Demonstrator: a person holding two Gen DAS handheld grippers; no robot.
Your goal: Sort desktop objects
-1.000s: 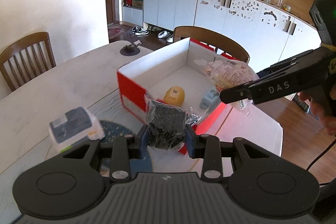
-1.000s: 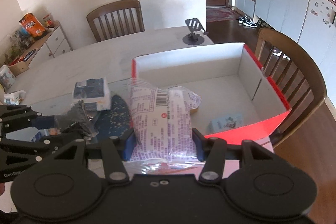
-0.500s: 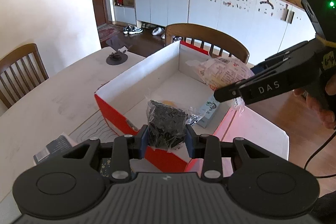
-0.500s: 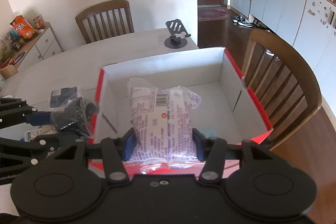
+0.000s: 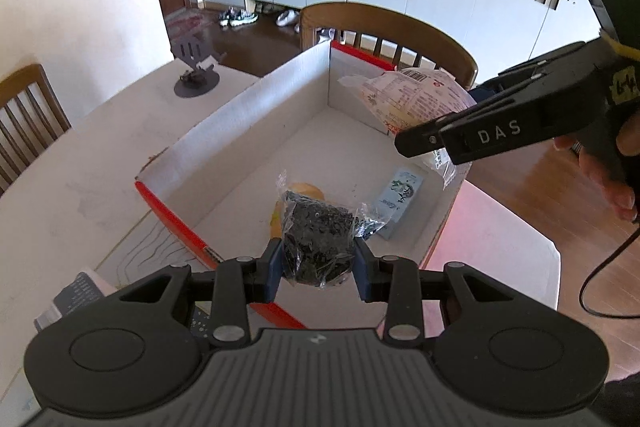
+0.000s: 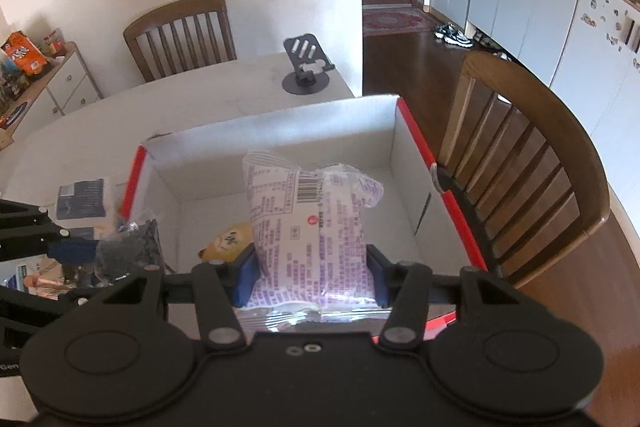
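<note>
A red and white cardboard box (image 5: 256, 115) stands open on the table; it also shows in the right wrist view (image 6: 280, 123). My left gripper (image 5: 318, 267) is shut on a clear bag of black bits (image 5: 318, 247) and holds it above the box's near edge. My right gripper (image 6: 310, 277) is shut on a white and purple snack packet (image 6: 310, 227) and holds it over the box. Inside the box lie a yellow item (image 5: 306, 191) and a pale blue packet (image 5: 402, 193). The right gripper (image 5: 416, 143) and its packet (image 5: 416, 99) also show in the left wrist view.
A black phone stand (image 6: 306, 67) sits at the table's far end. A dark blue and white box (image 6: 82, 199) lies on the table left of the cardboard box. Wooden chairs (image 6: 532, 155) stand at the table's right side and at its far end (image 6: 180, 31).
Both grippers have moved forward over the box with their loads. The box's inside now lies below both of them. The blue and white box has slipped toward the left edge.
</note>
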